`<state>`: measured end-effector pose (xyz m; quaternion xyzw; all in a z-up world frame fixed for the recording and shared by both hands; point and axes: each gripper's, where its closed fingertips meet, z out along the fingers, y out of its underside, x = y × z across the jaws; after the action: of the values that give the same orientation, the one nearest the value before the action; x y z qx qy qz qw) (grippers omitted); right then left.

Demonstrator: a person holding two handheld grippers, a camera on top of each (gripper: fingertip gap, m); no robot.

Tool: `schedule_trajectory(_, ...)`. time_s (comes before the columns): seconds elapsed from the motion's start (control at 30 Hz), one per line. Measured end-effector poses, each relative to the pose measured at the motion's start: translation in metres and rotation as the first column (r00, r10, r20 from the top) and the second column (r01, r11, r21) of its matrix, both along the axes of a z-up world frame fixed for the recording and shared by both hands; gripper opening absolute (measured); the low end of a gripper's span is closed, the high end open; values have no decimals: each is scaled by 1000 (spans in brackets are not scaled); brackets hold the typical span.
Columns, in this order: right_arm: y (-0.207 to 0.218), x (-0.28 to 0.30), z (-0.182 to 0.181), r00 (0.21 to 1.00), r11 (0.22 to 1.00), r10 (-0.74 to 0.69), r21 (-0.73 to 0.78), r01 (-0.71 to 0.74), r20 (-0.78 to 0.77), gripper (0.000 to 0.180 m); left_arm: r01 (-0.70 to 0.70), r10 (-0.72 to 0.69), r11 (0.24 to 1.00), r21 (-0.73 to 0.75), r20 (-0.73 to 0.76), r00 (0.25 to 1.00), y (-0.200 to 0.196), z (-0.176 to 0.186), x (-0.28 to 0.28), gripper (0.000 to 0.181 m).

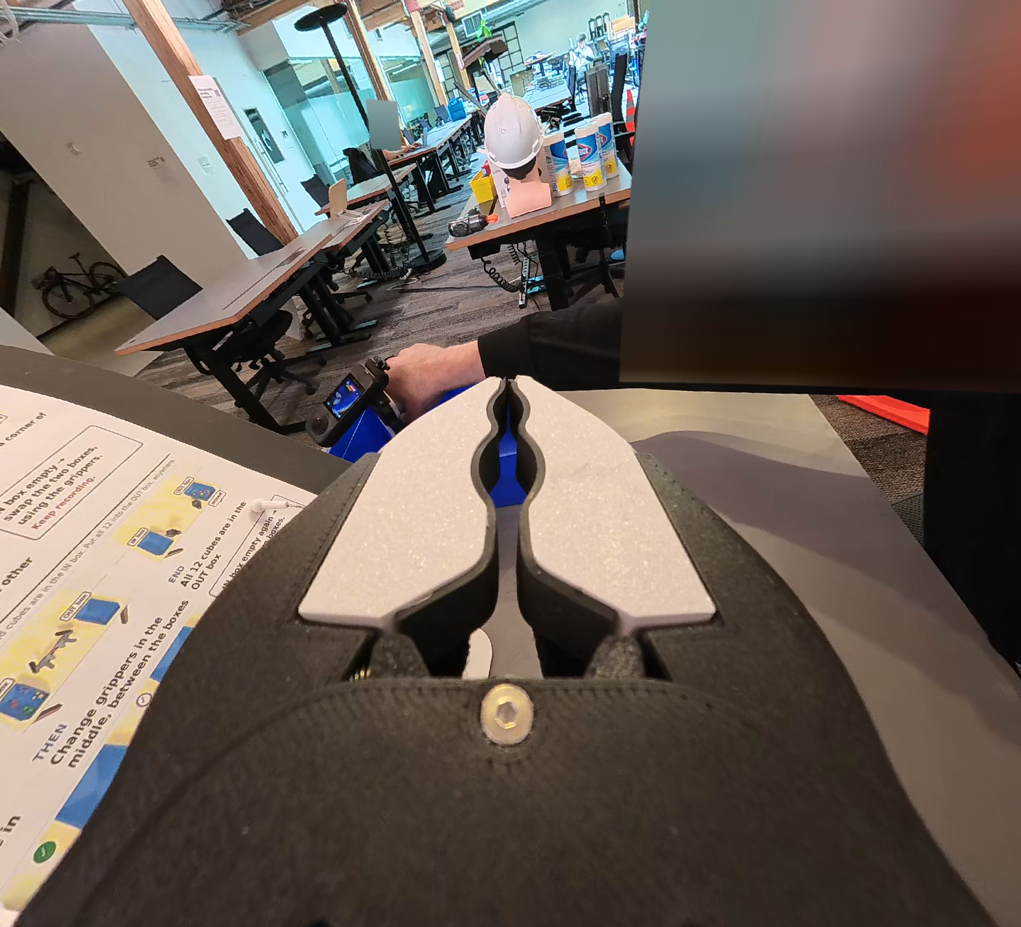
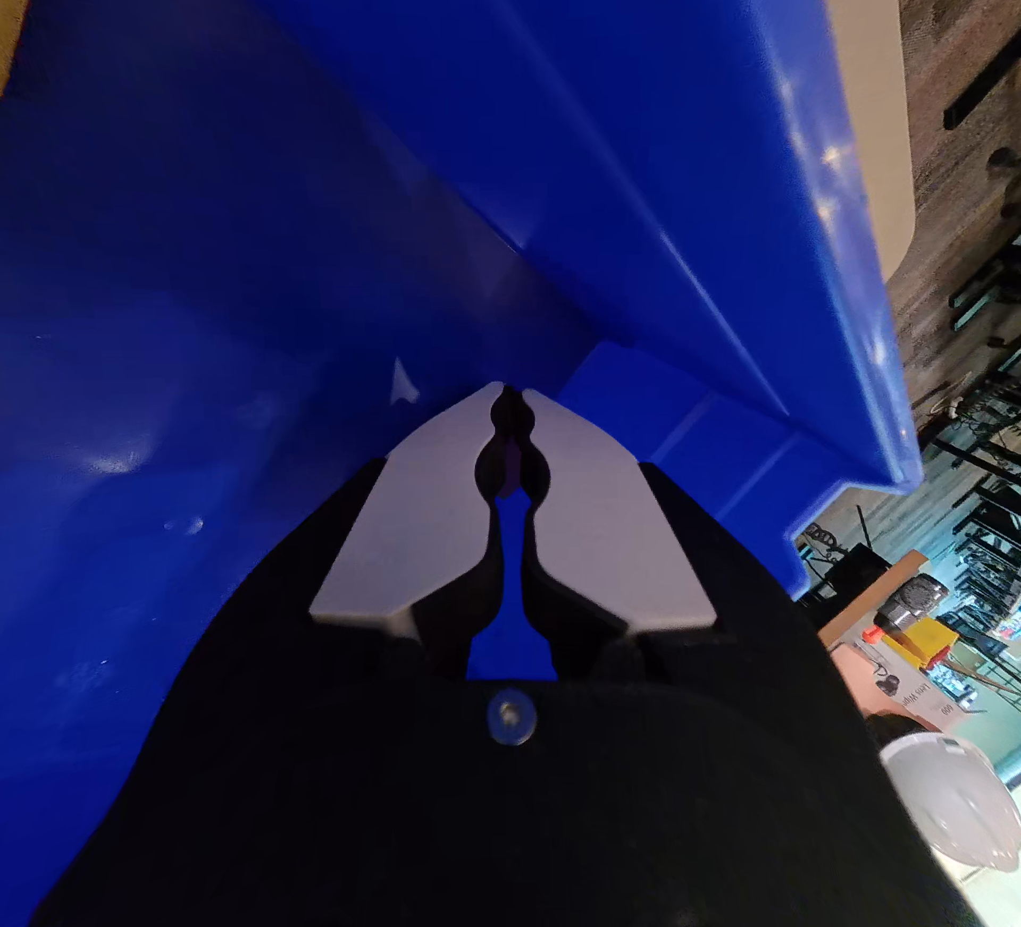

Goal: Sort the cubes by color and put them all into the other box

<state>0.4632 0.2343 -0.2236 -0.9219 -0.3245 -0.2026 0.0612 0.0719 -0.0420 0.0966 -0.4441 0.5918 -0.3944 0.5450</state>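
Two grippers, both with fingers together: your left gripper (image 1: 506, 387) empty at frame centre, your right gripper (image 2: 511, 392) inside the rigid blue plastic box (image 2: 552, 127). No cubes visible. Expect light, hard cubes; grip opposite flat faces.

A white printed instruction sheet (image 1: 105, 563) with black and red lettering and small yellow diagrams lies on the dark surface (image 1: 784, 558); labelled white wipe canisters (image 1: 594, 157) stand on a far desk (image 1: 558, 215); wording withheld.
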Motion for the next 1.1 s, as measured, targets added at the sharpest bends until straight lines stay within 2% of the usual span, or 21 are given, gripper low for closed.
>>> schedule_trajectory(0.2,3,2,8,1000,999,15,36,-16,18,0,-1,1,1000,4,2,1000,-1,1,-1,0)
schedule_trajectory(0.3,-4,-13,13,997,999,40,12,-40,-59,1,0,0,1000,6,5,1000,-1,2,-2,0)
schedule_trajectory(0.5,-13,-3,1,1000,998,25,-65,-25,-14,1,-1,1,1000,8,2,1000,-3,2,-1,0)
schedule_trajectory(0.7,-11,1,3,998,997,41,-60,-39,41,0,0,0,1000,11,9,1000,-3,4,-4,0)
schedule_trajectory(0.83,-12,-15,14,997,997,67,-22,-68,-43,0,0,0,1000,10,3,1000,-3,3,-3,0)
schedule_trajectory(0.97,-25,-30,12,989,994,79,-62,-87,-125,0,3,-3,1000,8,4,1000,-3,3,-2,0)
schedule_trajectory(1.1,-32,-24,1,993,991,67,-111,-77,-93,0,5,-5,1000,12,2,1000,-5,3,-2,0)
